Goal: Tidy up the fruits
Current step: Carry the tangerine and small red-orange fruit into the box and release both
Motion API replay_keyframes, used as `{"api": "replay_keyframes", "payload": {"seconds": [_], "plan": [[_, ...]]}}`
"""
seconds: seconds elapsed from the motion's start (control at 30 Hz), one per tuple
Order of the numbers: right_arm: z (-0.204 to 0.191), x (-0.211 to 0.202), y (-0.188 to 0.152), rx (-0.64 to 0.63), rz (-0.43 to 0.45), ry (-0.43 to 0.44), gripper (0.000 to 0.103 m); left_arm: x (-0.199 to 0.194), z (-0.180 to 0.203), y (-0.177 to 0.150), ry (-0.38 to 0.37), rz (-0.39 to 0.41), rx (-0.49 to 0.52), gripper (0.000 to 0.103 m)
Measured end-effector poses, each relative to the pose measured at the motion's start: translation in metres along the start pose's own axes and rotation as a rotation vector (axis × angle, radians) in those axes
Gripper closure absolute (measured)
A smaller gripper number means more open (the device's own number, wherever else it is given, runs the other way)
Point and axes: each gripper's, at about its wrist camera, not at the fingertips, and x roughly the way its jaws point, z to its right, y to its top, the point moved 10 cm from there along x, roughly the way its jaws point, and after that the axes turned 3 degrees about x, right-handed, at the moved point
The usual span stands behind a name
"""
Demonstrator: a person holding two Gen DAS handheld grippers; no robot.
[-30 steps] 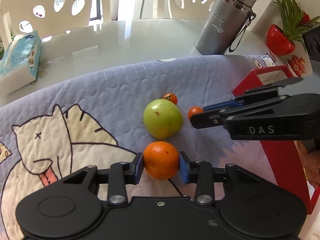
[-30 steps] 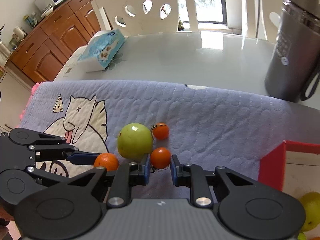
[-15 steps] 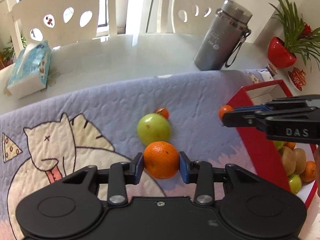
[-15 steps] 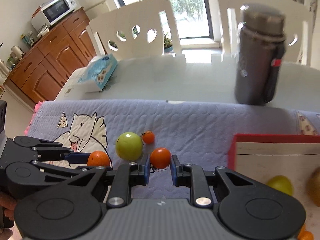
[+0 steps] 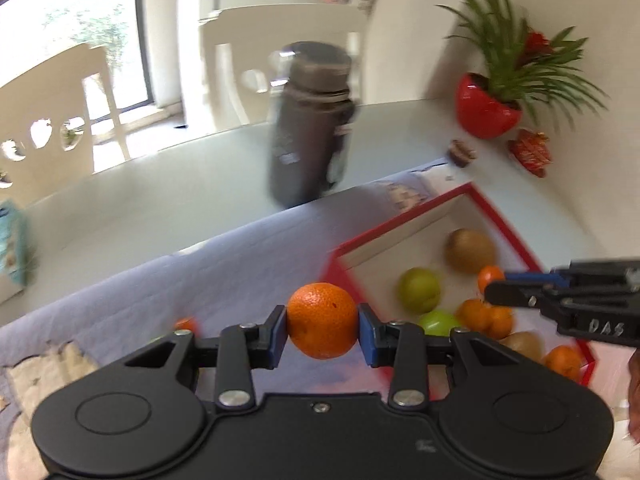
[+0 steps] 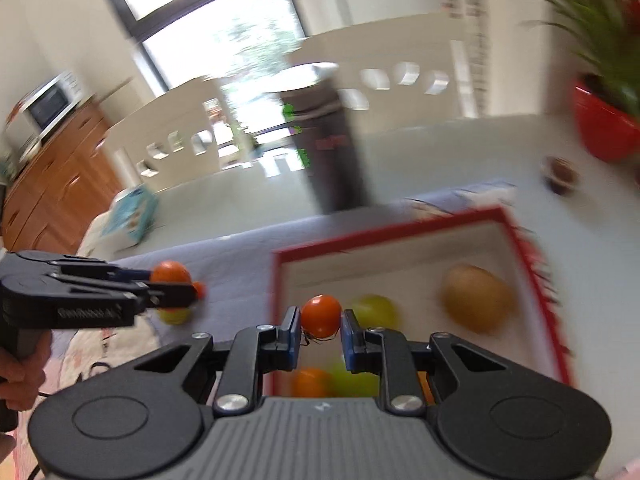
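1. Your left gripper is clamped on the orange beside the red box, ready to drop in.
2. Your right gripper pinches the tomato above the box's fruit.

Bottle (and chairs) blurred

We see a dimpled, matt-skinned orange between blue pads, a smooth glossy tomato, quilted cloth at centre left, a glossy red pot upper right, and wooden cabinets.
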Motion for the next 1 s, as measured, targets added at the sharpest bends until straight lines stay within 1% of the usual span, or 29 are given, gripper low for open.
{"api": "replay_keyframes", "payload": {"seconds": [0.07,0.1,0.17,0.27,0.37,0.6,0.7,0.77,0.87,1.0], "plan": [[0.026,-0.009,-0.003,0.059,0.01,-0.035,0.08,0.006,0.019,0.008,-0.055,-0.011,-0.033,0.059],[0.039,-0.013,-0.005,0.09,0.014,-0.053,0.08,0.01,0.027,0.011,-0.066,-0.012,-0.03,0.059],[0.06,-0.019,-0.01,0.143,0.023,-0.081,0.08,0.017,0.046,0.018,-0.071,-0.014,0.004,0.059],[0.088,-0.029,-0.02,0.214,0.024,-0.11,0.08,0.03,0.075,0.023,-0.102,-0.031,0.035,0.059],[0.105,-0.034,-0.031,0.235,0.017,-0.142,0.08,0.04,0.097,0.021,-0.128,-0.052,0.067,0.059],[0.12,-0.037,-0.053,0.294,-0.003,-0.16,0.079,0.071,0.138,0.022,-0.183,-0.117,0.085,0.059],[0.122,-0.032,-0.06,0.305,-0.01,-0.137,0.079,0.087,0.157,0.022,-0.207,-0.14,0.118,0.059],[0.123,-0.029,-0.063,0.31,-0.015,-0.131,0.079,0.097,0.168,0.019,-0.238,-0.164,0.142,0.059],[0.127,-0.024,-0.063,0.316,-0.023,-0.148,0.079,0.111,0.176,0.015,-0.244,-0.19,0.161,0.059],[0.131,-0.022,-0.064,0.33,-0.025,-0.148,0.077,0.127,0.178,0.014,-0.245,-0.204,0.158,0.059]]}}
